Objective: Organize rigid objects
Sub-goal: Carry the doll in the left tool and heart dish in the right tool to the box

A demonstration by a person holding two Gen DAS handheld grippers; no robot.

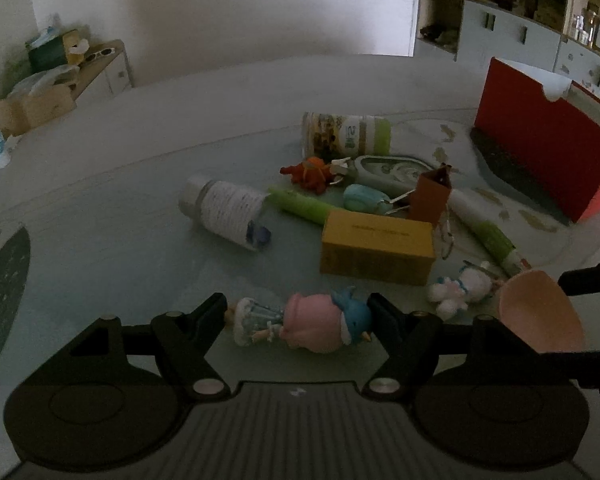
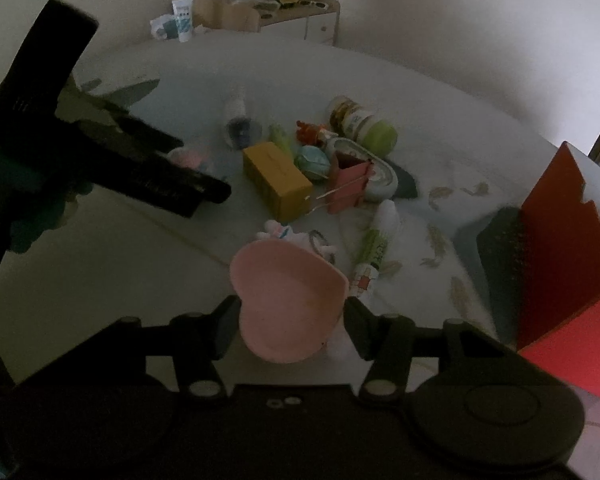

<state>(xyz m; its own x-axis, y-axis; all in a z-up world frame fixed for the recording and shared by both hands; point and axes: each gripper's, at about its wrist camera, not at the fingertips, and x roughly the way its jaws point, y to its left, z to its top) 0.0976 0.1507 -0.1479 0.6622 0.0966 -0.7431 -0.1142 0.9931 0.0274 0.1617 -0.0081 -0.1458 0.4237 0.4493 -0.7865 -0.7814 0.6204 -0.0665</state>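
Crosswise, doll (image 1: 300, 326) between left gripper (image 1: 298, 318) fingers

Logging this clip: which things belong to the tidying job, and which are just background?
Job: pink-haired doll between left hand-held gripper; pink heart dish in right hand-held gripper; yellow box; red box.
Background: side cabinet, shelves.

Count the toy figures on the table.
3: pink-haired doll between the left tongs; white plush figure right of it; orange dragon behind the pile. Others may be hidden.
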